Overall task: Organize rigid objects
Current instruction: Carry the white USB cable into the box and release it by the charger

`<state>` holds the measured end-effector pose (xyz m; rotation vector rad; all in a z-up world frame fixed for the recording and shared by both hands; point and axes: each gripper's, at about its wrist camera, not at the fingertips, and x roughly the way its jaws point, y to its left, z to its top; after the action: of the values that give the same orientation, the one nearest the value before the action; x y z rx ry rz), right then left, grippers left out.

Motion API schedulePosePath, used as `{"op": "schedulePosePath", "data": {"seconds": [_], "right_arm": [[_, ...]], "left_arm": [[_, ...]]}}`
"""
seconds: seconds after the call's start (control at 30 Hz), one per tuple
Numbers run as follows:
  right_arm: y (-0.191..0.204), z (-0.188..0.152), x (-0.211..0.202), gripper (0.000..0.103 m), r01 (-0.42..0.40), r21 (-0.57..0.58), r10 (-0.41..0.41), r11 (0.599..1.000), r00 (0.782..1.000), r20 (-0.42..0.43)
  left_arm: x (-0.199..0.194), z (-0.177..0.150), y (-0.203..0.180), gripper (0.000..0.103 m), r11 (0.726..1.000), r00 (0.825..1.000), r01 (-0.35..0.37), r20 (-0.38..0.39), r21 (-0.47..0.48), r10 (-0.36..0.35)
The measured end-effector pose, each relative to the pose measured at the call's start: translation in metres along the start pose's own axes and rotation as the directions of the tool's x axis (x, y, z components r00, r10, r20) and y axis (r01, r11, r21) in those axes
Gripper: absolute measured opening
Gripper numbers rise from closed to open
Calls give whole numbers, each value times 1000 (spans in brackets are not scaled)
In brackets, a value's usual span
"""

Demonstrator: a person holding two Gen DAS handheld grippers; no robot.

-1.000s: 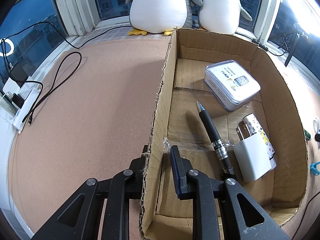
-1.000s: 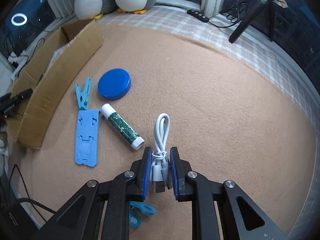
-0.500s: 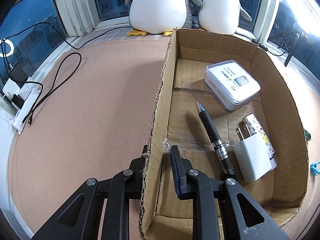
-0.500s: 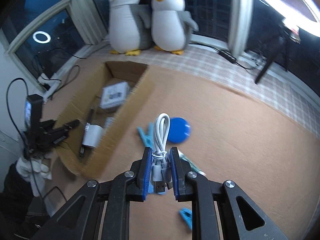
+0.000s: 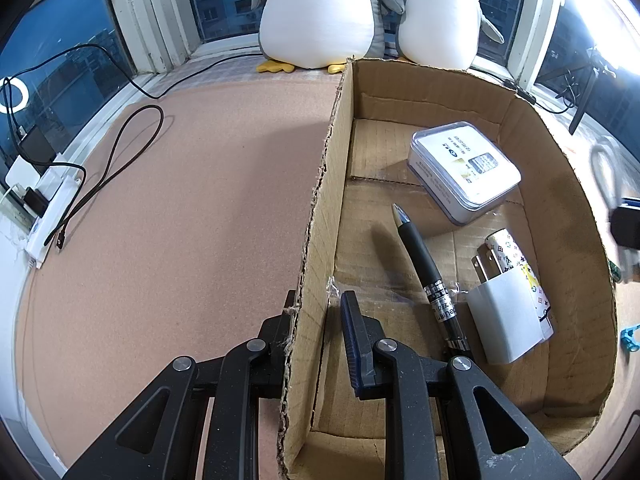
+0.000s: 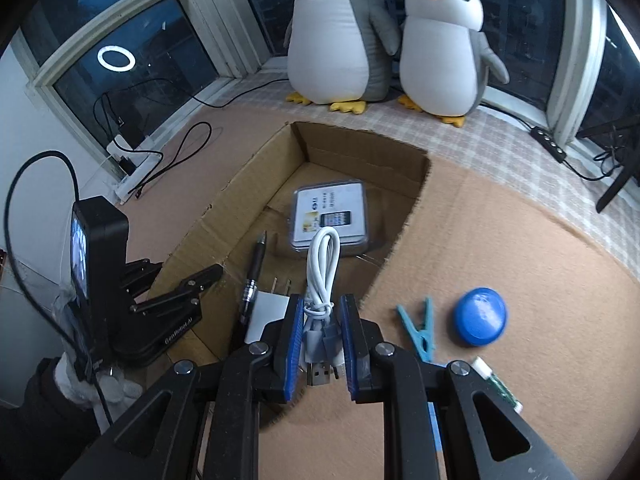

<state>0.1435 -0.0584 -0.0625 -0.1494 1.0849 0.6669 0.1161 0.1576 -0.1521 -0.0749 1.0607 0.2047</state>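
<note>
A cardboard box (image 5: 320, 216) (image 6: 360, 140) holds a white tin (image 5: 464, 170) (image 6: 330, 214), a black pen (image 5: 426, 268) (image 6: 253, 272), a white charger plug (image 5: 500, 316) (image 6: 266, 312) and a patterned tube (image 5: 516, 256). My left gripper (image 5: 318, 306) is shut on the box's left wall; it shows in the right wrist view (image 6: 200, 284). My right gripper (image 6: 320, 312) is shut on a coiled white USB cable (image 6: 322, 268), held above the box's near right edge. The cable (image 5: 604, 172) shows blurred in the left wrist view.
On the mat right of the box lie a blue peg (image 6: 420, 328), a blue round lid (image 6: 480, 316) and a glue stick (image 6: 498, 384). Two plush penguins (image 6: 384, 36) stand at the window. A power strip with cables (image 5: 48, 216) lies far left.
My right gripper has carried the cable from the mat up and left to the box. My left gripper has kept its hold on the box wall.
</note>
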Motion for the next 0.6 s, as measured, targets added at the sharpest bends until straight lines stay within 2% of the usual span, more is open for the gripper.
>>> {"op": "schedulePosePath", "data": {"seconds": [0.3, 0.6], "right_arm": [[21, 7, 35, 17, 34, -25, -35, 999, 998, -49], [24, 6, 49, 17, 55, -50, -58, 997, 996, -64]], "left_arm": [[0, 0, 0, 21, 1000, 1000, -1, 0, -1, 1], [1, 0, -1, 21, 1000, 1000, -1, 1, -1, 1]]}}
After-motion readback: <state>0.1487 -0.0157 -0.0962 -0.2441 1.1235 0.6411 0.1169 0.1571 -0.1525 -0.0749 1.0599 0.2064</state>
